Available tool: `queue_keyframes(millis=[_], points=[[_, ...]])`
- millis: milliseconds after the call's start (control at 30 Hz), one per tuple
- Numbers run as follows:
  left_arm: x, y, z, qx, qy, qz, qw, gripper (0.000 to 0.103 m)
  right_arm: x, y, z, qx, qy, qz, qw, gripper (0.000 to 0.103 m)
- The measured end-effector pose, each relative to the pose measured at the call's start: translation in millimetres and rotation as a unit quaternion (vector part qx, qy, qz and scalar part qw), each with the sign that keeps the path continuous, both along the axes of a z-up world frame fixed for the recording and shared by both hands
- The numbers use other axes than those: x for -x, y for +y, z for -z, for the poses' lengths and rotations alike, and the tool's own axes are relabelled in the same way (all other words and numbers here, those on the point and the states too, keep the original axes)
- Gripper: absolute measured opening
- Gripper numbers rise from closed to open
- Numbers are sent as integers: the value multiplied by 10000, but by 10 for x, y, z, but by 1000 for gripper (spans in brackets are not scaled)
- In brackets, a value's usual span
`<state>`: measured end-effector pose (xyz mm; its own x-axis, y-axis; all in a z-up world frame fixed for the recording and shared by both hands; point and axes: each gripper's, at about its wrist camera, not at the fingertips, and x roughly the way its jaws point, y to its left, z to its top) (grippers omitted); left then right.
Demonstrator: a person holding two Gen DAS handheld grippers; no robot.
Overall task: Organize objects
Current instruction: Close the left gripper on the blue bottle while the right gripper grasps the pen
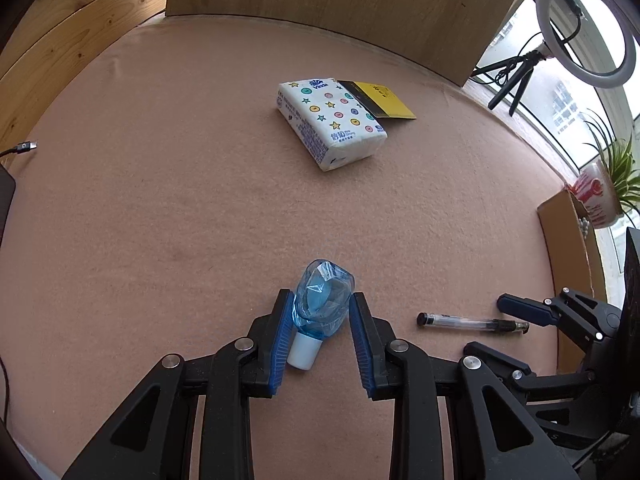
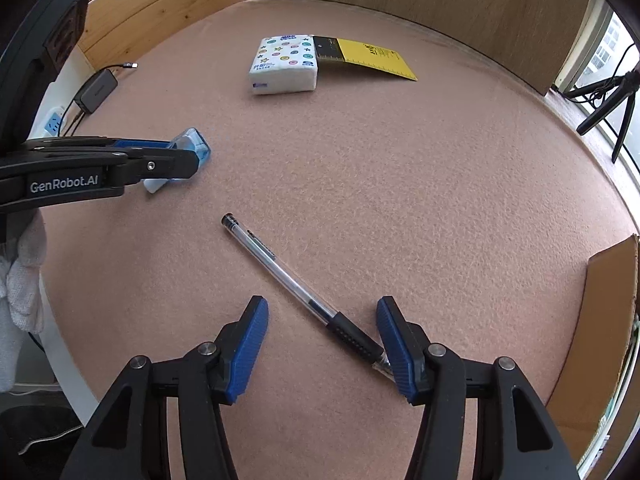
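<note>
Lying on the pinkish felt table (image 1: 160, 200), a small clear blue bottle (image 1: 324, 300) with a white cap (image 1: 302, 354) sits between the blue pads of the left gripper (image 1: 320, 312), its cap end pointing back toward the gripper's body and its base toward the far side. Both pads press against the bottle's sides, so the left gripper is clamped on the bottle; the right wrist view shows the same grip from the side, with the bottle (image 2: 192, 146) poking out past the fingertips of the left gripper (image 2: 172, 160). To the right of the bottle a clear pen (image 2: 296, 288) lies flat on the felt, black cap to the far left and black grip section to the near right. The right gripper (image 2: 322, 320) straddles the pen's grip end with jaws apart: the right pad touches or nearly touches the tip, while the left pad stands well clear, so nothing is clamped. Far across the table, a patterned tissue pack (image 1: 330, 120) rests with a yellow card (image 1: 386, 100) tucked just beside its right edge. A cardboard box (image 2: 600, 320) stands at the table's right edge.
</note>
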<state>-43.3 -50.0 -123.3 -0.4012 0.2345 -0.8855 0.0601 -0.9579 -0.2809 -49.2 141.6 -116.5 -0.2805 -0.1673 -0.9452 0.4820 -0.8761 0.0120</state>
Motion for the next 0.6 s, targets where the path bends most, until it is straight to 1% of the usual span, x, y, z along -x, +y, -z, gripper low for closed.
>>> queue_keyframes(millis=[67,100,133,167,200,233,300,433,600], points=[[-49,10,2,-1,2,-33,10000,31,-1,-14,0,9,57,31,10000,51],[-66,25,3,0,2,-45,10000,31,-4,-11,-8,18,83,75,9999,47],[-88,30,5,0,2,-53,10000,31,0,-1,-12,29,106,129,9999,39],[-98,51,4,-2,2,-53,10000,31,8,11,-19,62,104,192,9997,35],[-105,84,7,-1,3,-35,10000,31,16,23,-23,77,102,279,9995,27],[-115,119,7,1,2,-7,10000,31,35,34,-20,81,104,367,9992,23],[-127,193,8,-41,-6,60,10000,31,41,67,-21,136,108,508,9986,20],[-135,422,11,-85,-1,278,9996,30,42,174,-24,280,76,868,9958,10],[-167,718,17,-243,-22,538,9983,30,-6,334,-27,659,-42,1341,9888,10]])
